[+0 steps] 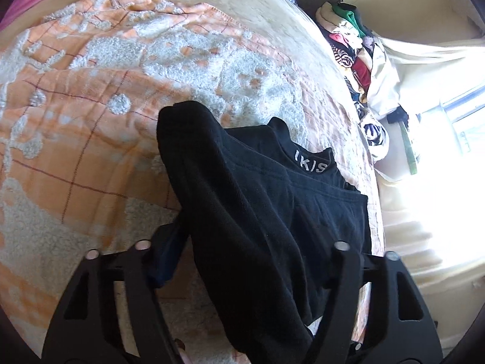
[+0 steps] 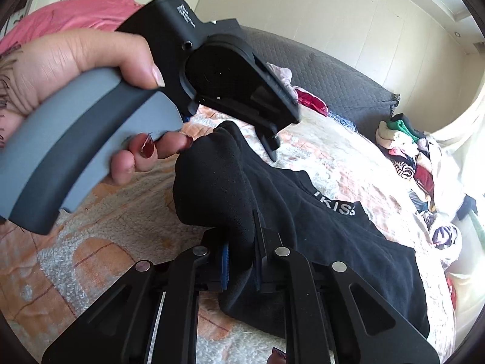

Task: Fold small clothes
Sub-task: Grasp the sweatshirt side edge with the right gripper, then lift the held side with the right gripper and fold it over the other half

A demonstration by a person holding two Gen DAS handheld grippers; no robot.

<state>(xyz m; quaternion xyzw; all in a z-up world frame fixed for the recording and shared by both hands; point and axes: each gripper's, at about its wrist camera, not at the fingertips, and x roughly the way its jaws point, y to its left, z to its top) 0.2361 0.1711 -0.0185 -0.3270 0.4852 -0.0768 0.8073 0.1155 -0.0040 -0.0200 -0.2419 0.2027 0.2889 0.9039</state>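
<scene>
At six o'clock in the right wrist view, the right gripper (image 2: 241, 268) is clenching a raised fold of the black garment (image 2: 318, 242), its blue-padded fingers (image 2: 225, 265) pressing the cloth from both sides. Just beyond, at the centre, the garment is draping down onto the orange and white bedspread (image 2: 91, 251), with white waistband lettering (image 2: 342, 206) showing toward three o'clock. At ten o'clock, a hand (image 2: 69, 63) with red-painted nails is gripping the grey handle of the left gripper (image 2: 266, 133), which is hovering just above the lifted fold.

Seen from the left wrist view, the left gripper (image 1: 242, 270) is standing released, its fingers wide apart at seven and five o'clock, with the black garment (image 1: 257, 206) hanging between them and spreading toward three o'clock over the bedspread (image 1: 91, 121).

Farther off, at two o'clock, a pile of mixed clothes (image 1: 351, 51) is lying along the bed's edge, beside a grey quilted cushion (image 2: 342, 82) at one o'clock. Bright light is flooding in at three o'clock.
</scene>
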